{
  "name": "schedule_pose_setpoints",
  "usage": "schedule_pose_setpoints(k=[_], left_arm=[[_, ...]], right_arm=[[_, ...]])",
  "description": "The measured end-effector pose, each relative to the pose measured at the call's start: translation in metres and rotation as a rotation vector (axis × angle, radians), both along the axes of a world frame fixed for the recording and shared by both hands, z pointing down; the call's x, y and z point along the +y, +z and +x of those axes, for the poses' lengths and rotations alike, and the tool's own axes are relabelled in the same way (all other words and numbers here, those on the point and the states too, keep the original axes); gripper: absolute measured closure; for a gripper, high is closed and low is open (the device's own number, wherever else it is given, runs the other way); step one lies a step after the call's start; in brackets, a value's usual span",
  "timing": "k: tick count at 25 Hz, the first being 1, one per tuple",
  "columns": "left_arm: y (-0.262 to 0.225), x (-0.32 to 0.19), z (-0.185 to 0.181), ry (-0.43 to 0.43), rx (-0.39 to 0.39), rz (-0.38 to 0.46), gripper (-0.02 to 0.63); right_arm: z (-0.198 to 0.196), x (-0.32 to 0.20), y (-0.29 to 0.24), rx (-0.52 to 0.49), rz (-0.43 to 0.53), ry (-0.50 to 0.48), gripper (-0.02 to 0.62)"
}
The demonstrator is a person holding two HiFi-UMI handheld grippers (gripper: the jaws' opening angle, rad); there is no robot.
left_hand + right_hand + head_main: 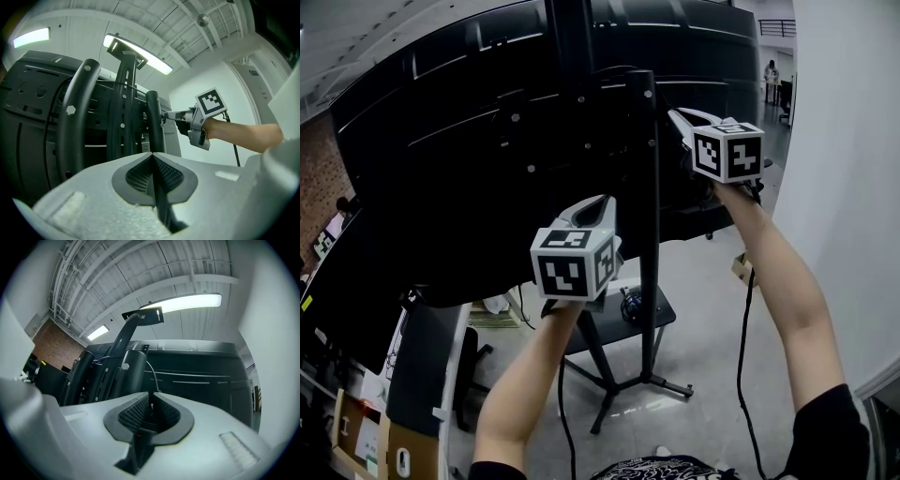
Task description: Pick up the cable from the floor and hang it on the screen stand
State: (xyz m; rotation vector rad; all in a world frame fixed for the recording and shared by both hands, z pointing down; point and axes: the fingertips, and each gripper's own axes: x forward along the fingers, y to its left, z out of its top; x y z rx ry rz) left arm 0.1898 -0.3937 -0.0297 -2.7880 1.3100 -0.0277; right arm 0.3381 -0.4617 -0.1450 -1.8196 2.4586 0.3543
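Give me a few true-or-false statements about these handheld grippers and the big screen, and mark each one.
1. The right gripper pinches a thin cable. True.
2. The left gripper has its jaws wide apart. False: they are together.
3. The head view shows the back of the screen. True.
4. The screen stand sits on a table. False: its legs rest on the floor.

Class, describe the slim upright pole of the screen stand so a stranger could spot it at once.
Start at the backs of the big black screens. In front of them the pole runs down to spreading tripod legs. Unlike the wider mounting column beside it, it is thin and round.
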Motion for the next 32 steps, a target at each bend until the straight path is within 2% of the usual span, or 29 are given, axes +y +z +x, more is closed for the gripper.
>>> schedule_pose_setpoints(k=[16, 32], left_arm=[[0.035, 0.008, -0.012, -0.008, 0.027, -0.055, 0.607], [0.086, 0.041, -0.059, -0.030, 0.021, -0.064, 0.607]], right_arm=[[-0.068, 0.065, 0.090, 0.003, -0.034, -0.106, 0.571], [-0.149, 0.122, 0.190, -0.088, -0.140, -0.143, 0.591]])
